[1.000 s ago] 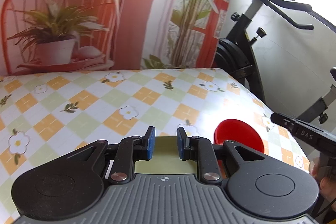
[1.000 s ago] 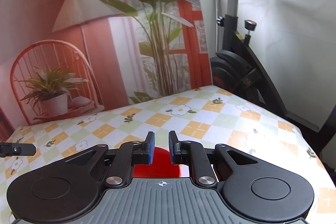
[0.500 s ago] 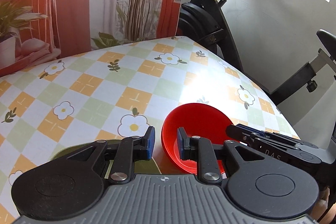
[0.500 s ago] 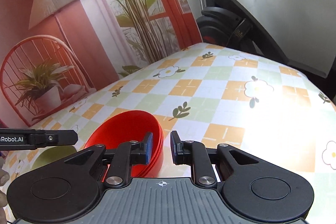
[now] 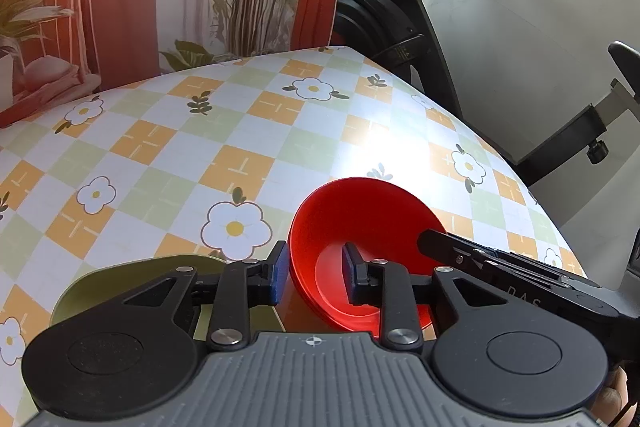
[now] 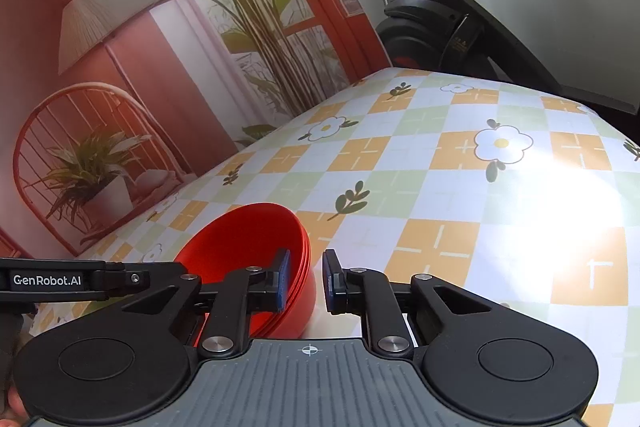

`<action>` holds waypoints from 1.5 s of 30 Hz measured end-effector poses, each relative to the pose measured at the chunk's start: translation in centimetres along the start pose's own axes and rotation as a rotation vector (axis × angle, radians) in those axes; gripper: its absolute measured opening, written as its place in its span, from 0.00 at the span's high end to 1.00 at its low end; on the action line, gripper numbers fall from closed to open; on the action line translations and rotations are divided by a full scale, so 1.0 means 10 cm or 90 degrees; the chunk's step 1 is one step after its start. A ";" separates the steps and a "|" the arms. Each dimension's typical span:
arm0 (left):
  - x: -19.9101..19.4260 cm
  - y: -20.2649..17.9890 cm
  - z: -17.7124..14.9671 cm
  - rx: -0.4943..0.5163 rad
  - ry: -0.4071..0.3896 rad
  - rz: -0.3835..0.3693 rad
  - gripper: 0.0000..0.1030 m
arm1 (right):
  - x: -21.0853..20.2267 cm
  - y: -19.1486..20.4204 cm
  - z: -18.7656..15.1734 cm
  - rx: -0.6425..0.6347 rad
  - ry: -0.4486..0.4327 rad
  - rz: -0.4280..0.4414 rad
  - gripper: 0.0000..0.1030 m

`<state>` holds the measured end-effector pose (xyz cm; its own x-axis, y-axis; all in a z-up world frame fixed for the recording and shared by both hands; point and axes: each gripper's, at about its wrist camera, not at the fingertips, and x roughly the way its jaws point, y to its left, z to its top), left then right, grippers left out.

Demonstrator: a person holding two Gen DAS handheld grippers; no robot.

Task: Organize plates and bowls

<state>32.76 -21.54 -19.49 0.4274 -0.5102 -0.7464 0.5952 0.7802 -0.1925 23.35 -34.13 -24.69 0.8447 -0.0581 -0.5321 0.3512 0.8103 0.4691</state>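
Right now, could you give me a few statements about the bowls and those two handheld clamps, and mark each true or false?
1. The red bowls are a nested stack. True.
2. The left gripper straddles the stack's rim, one finger inside. True.
3. The right gripper is clamped shut on a green plate. False: it is open, straddling the red rim.
4. A green dish lies left of the red bowls. True.
5. The tablecloth is plain white. False: checked, with flowers.
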 end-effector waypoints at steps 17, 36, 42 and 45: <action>0.05 0.01 -0.02 -0.012 0.003 0.001 0.71 | 0.02 -0.06 -0.01 0.015 0.005 -0.005 0.85; 0.03 -0.05 -0.07 -0.014 -0.009 -0.017 0.83 | 0.05 -0.11 -0.07 0.051 0.023 0.000 0.90; -0.02 -0.08 -0.10 -0.016 -0.010 -0.024 0.83 | -0.01 -0.09 -0.03 0.055 0.014 -0.009 0.90; -0.08 -0.09 -0.11 -0.016 -0.021 -0.026 0.83 | -0.07 -0.06 0.00 0.051 0.007 -0.009 0.90</action>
<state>31.15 -21.44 -19.39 0.4256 -0.5524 -0.7168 0.5947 0.7677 -0.2386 22.57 -34.54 -24.61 0.8353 -0.0629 -0.5462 0.3945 0.7605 0.5158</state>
